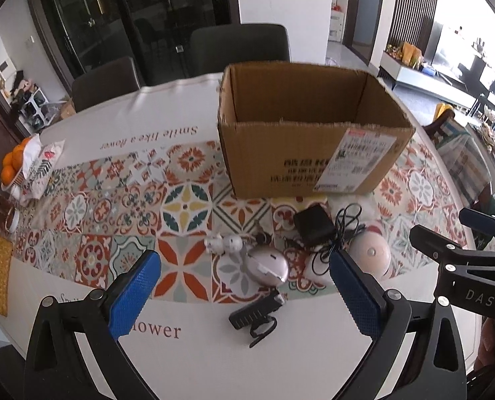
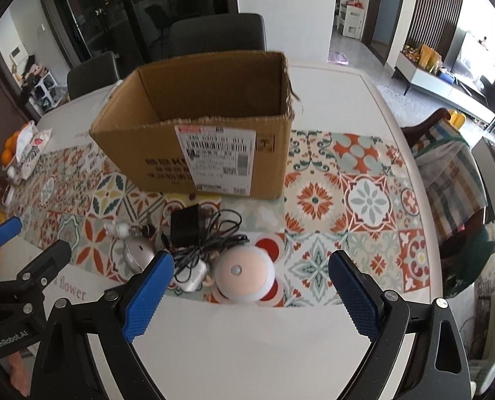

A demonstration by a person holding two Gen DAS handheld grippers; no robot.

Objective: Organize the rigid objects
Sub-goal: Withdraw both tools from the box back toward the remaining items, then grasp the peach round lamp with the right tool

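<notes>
An open cardboard box (image 1: 314, 153) (image 2: 197, 146) stands on the patterned tablecloth, its inside hidden. In front of it lies a cluster: a black adapter (image 1: 314, 226) (image 2: 185, 226) with tangled cable (image 2: 210, 236), a pink-white round dome (image 1: 372, 255) (image 2: 244, 275), a silver oval device (image 1: 269, 265) (image 2: 139, 250), a small white figurine (image 1: 222, 243), a silver cylinder (image 2: 194, 275) and a black clip device (image 1: 255, 313). My left gripper (image 1: 245, 295) is open, just short of the clip device. My right gripper (image 2: 252, 296) is open, close before the dome.
A bowl of oranges (image 1: 10, 163) and a snack bag (image 1: 40, 166) sit at the table's far left. Dark chairs (image 1: 240, 46) stand behind the table. A chair draped with striped cloth (image 2: 447, 166) is at the right edge. Bare white cloth (image 2: 247, 343) lies under both grippers.
</notes>
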